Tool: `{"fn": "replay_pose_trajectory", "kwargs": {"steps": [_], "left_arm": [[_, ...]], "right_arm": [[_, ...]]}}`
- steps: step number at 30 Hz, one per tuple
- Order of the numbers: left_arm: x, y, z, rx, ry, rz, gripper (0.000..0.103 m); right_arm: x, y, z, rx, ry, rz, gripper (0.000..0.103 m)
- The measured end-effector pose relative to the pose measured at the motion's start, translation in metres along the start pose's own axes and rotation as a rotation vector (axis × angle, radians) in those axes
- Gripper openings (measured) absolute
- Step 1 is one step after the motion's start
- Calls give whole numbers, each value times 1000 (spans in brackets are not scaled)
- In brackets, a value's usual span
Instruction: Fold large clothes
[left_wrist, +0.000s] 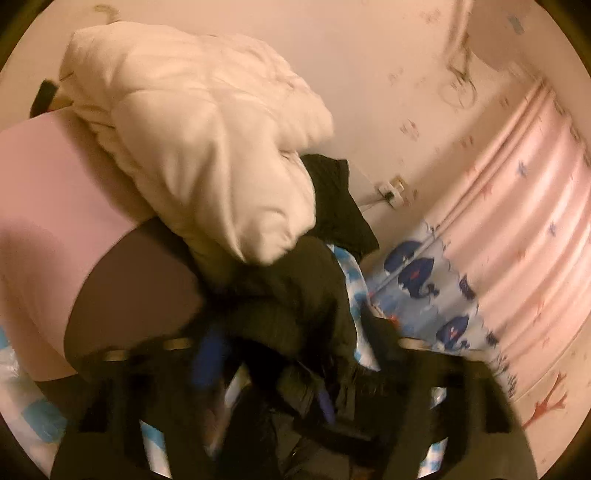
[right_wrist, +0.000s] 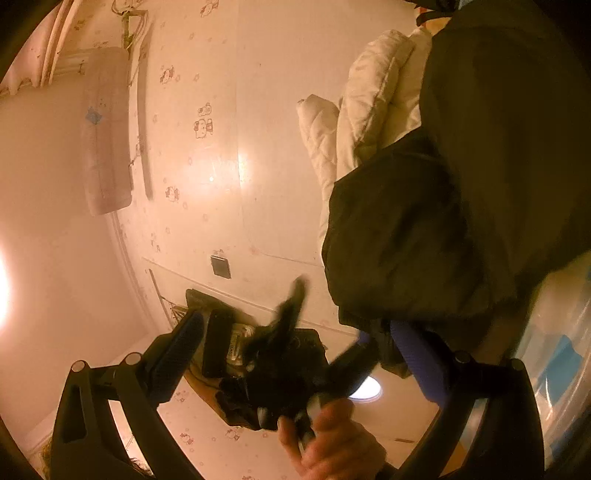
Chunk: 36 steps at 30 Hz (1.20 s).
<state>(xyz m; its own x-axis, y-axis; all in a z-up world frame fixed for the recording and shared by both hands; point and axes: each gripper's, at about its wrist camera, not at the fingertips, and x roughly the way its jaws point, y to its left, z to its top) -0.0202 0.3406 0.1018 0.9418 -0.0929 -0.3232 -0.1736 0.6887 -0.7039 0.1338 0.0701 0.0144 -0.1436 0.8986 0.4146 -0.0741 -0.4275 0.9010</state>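
- Picking up stage, by my read: the dark garment (left_wrist: 295, 295) is bunched in a heap on the bed (left_wrist: 37, 417), nothing laid flat or folded yet.
- left gripper (left_wrist: 266, 369) is pushed into the dark cloth. Cloth sits between its fingers, but it is too blurred to tell whether the pads are clamped on it.
- right gripper (right_wrist: 295, 321) is released, jaws wide, nothing held. One pad is at the garment's hanging lower edge.
- A hand (right_wrist: 332, 443) carries the left gripper right across the right gripper's opening.
- Next move probably needs a firm pinch on an edge or corner, then a lift to spread the garment out.
- In the way: a white quilted cover (left_wrist: 207, 147) lies on top of the dark cloth, with a pink pillow (left_wrist: 48, 206) beside it.
- Around: patterned curtain (left_wrist: 535, 221), wall socket (left_wrist: 391, 190).
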Motion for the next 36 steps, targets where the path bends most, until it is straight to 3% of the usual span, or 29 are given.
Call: {"fn": "replay_pose_trajectory", "kwargs": {"steps": [3, 10, 14, 16, 19, 21, 24, 27, 30, 31, 32, 33, 35, 36], "left_arm": [[4, 6, 2, -8, 41, -1, 8], [-16, 9, -3, -62, 111, -53, 6], [-38, -12, 11, 2, 103, -87, 5], [-45, -28, 24, 40, 100, -107, 5], [-44, -59, 48, 121, 107, -126, 5], [-34, -79, 63, 157, 115, -138, 5], [-12, -106, 88, 178, 131, -224, 5], [21, -142, 103, 199, 170, -290, 5], [50, -181, 103, 237, 217, -374, 5], [58, -195, 100, 245, 235, -418, 5], [64, -207, 96, 252, 243, -451, 5], [69, -217, 91, 251, 244, -477, 5], [79, -236, 77, 249, 268, -545, 5], [83, -245, 69, 267, 275, -553, 5]], "right_arm": [[-8, -2, -4, 3, -4, -7, 97], [-9, -5, -11, 11, 4, -51, 97], [-4, -6, -22, -3, 60, -144, 97], [-10, -8, -33, -31, 106, -285, 97], [-37, 13, -49, -194, 127, -596, 97], [-64, 41, -52, -336, 58, -783, 97], [-113, 82, -36, -497, -101, -1163, 97], [-169, 95, -4, -544, -212, -1640, 97], [-225, 86, 20, -452, -315, -1805, 97], [-234, 73, 24, -421, -304, -1835, 97], [-237, 46, 30, -371, -215, -1886, 97], [-236, 1, 32, -303, -43, -1929, 97], [-223, -10, 27, -369, -11, -1963, 97], [-218, -4, 26, -369, -16, -1907, 97]]}}
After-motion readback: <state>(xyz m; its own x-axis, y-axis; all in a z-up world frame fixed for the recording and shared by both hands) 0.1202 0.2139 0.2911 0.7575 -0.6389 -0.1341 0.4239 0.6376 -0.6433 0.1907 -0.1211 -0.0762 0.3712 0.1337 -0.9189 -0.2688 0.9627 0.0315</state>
